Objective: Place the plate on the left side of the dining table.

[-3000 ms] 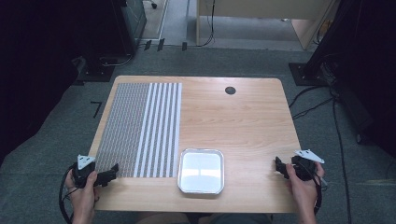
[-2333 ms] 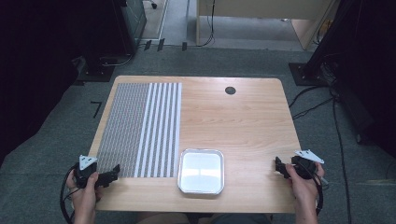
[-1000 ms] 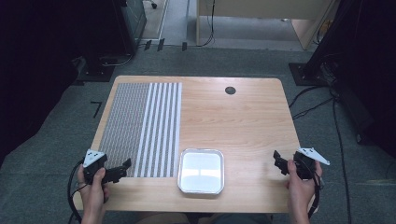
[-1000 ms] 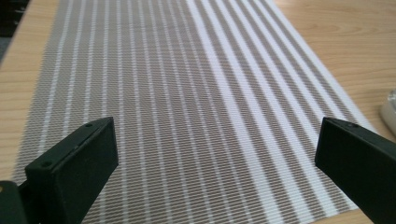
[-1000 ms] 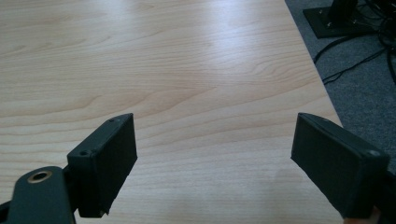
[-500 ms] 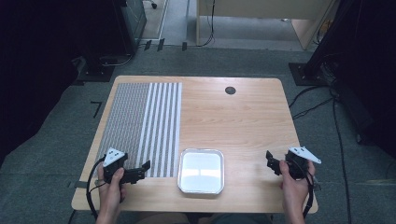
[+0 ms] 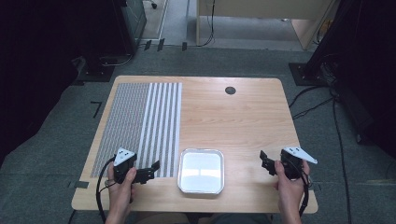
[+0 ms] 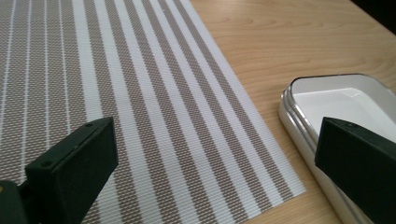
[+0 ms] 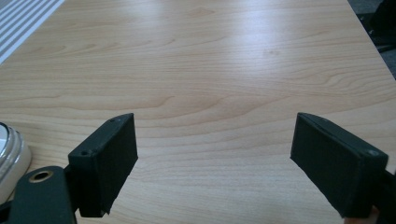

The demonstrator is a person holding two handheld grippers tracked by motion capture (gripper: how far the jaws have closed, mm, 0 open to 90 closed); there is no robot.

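The left gripper [image 7: 152,169] hovers with its jaws spread wide and empty over the near right corner of the striped mat [image 7: 140,126], just at 9 o'clock of the white tray [image 7: 201,171], whose rim shows beside its right jaw in the left gripper view [image 8: 299,116]. The right gripper [image 7: 265,162], jaws equally far apart and holding nothing, sits at 3 o'clock of the tray over bare wooden table [image 7: 233,121], with open tabletop stretching toward 12 o'clock. A small dark round hole [image 7: 230,90] lies near the far edge, well apart from both grippers.
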